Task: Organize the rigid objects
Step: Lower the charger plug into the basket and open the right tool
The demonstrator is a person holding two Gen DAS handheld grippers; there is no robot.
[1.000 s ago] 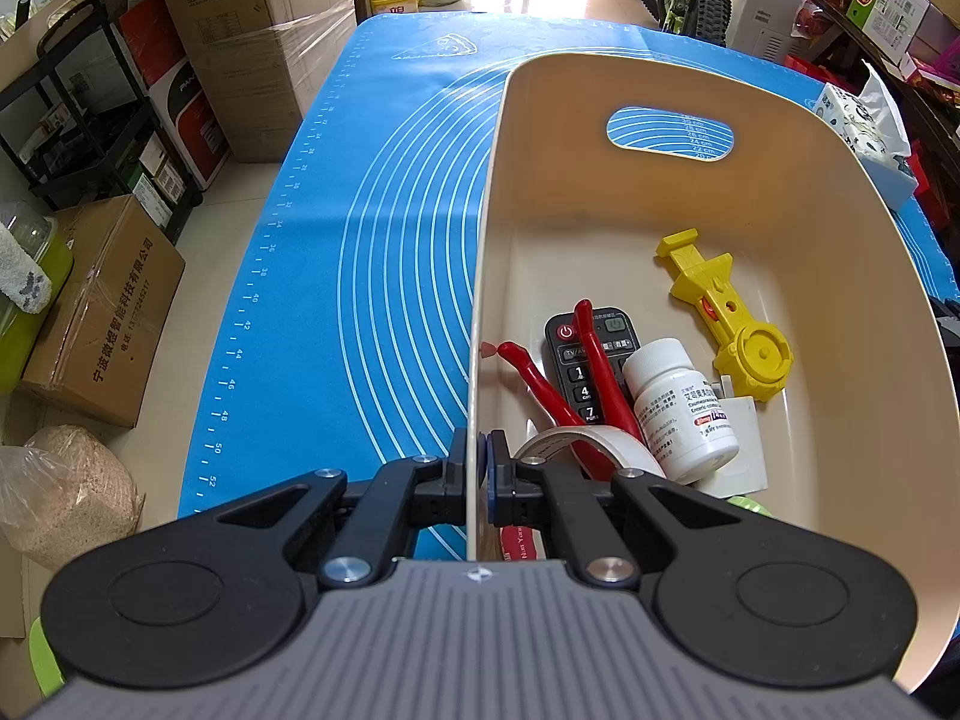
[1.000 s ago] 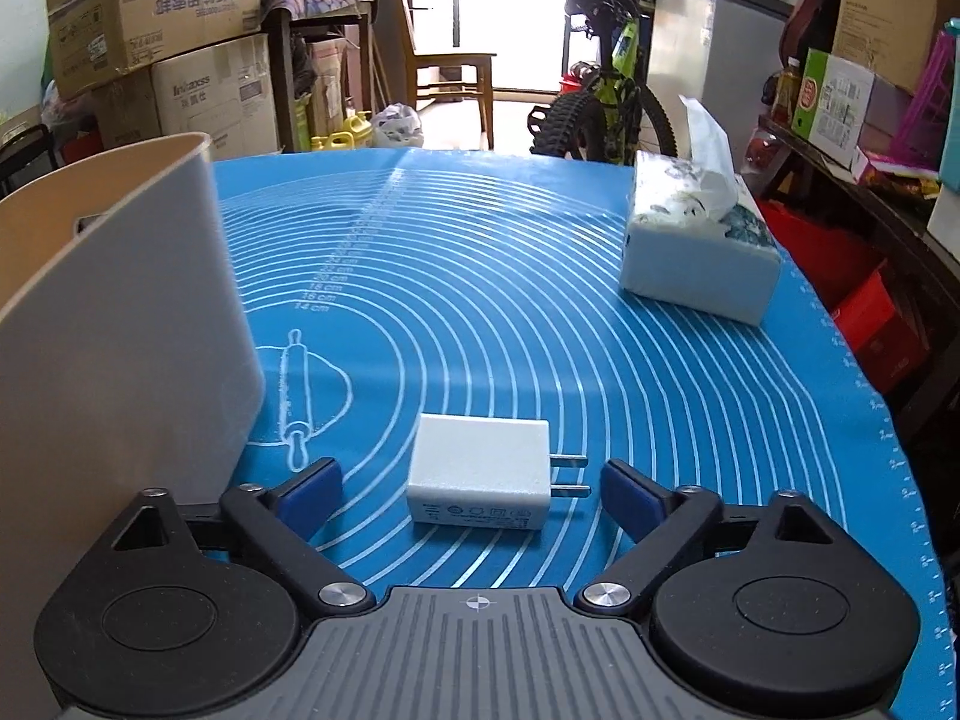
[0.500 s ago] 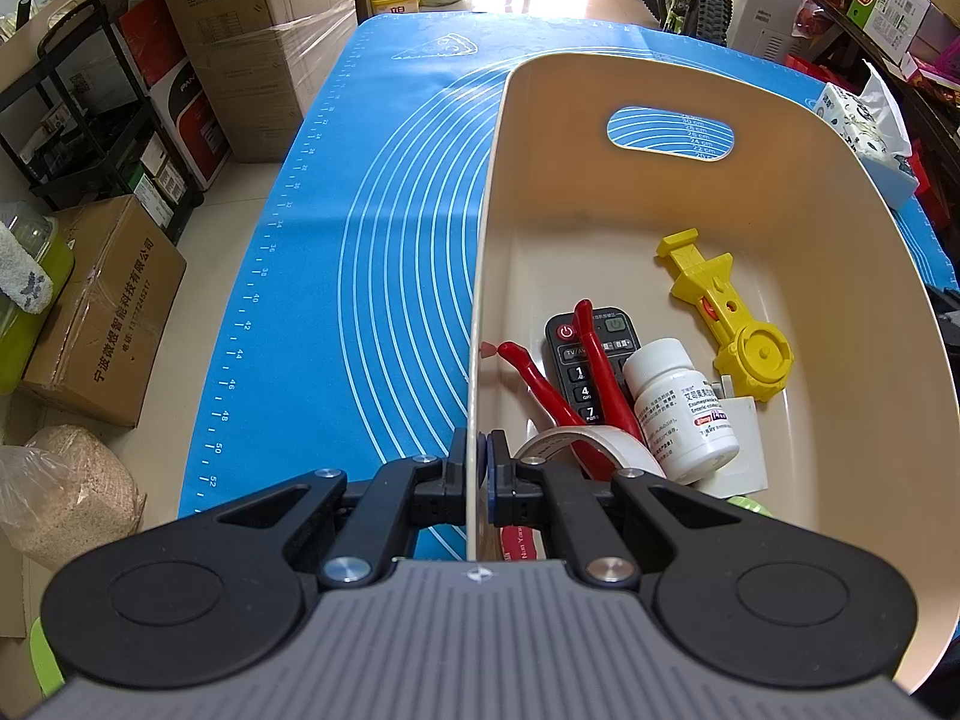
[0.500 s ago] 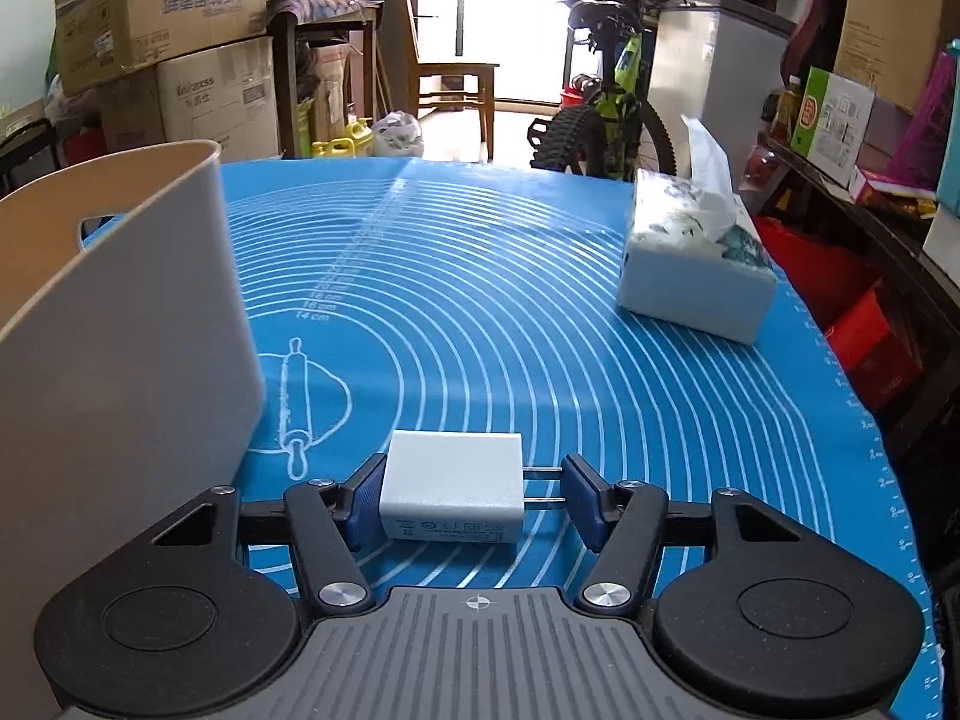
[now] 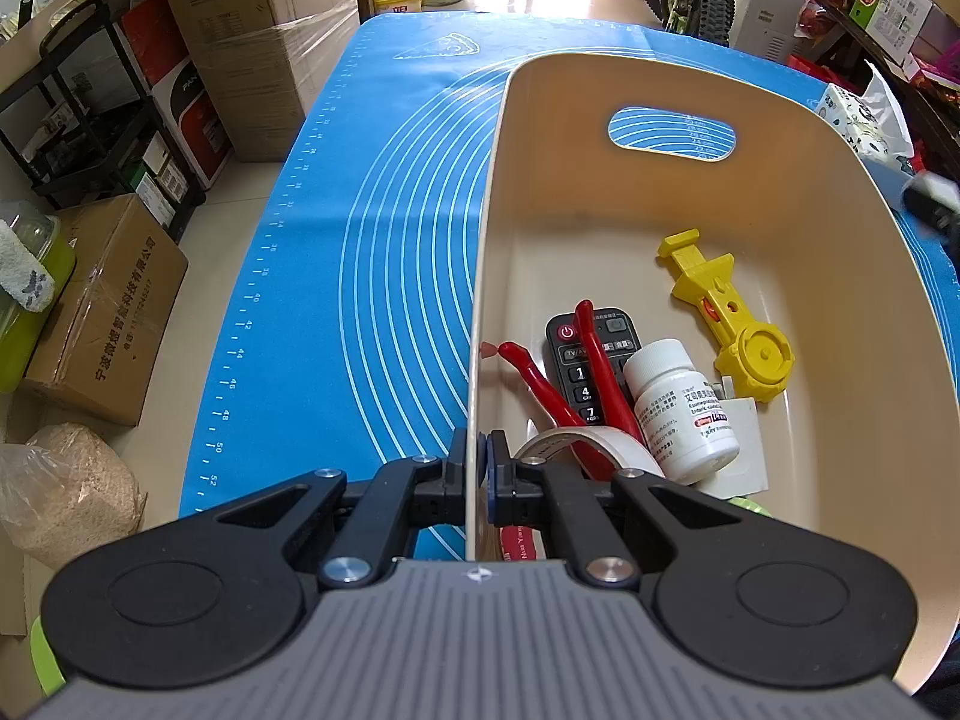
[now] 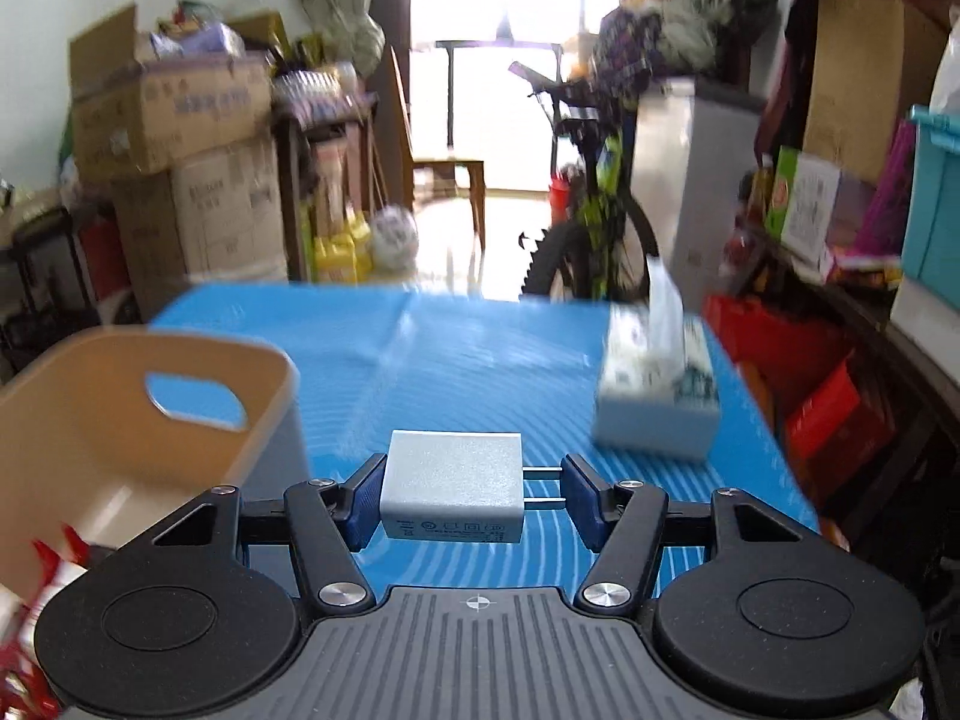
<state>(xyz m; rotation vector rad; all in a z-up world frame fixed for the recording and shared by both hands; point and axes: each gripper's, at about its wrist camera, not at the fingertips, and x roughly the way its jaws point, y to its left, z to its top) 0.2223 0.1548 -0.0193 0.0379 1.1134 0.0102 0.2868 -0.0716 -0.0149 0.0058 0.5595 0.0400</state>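
Observation:
A beige bin stands on the blue mat. My left gripper is shut on the bin's near left rim. Inside lie a black remote, red-handled pliers, a white pill bottle, a tape roll and a yellow plastic tool. In the right wrist view my right gripper is shut on a white plug adapter, held above the mat with its prongs against the right pad. The bin is to its left.
A tissue box sits on the mat's right side, and shows in the left wrist view as the tissue box beyond the bin. Cardboard boxes and a shelf stand on the floor to the left. A bicycle stands beyond the table.
The right gripper closed on the plug adapter and lifted it off the mat, so the bin's inside now shows from above. The left gripper stayed on the bin rim.

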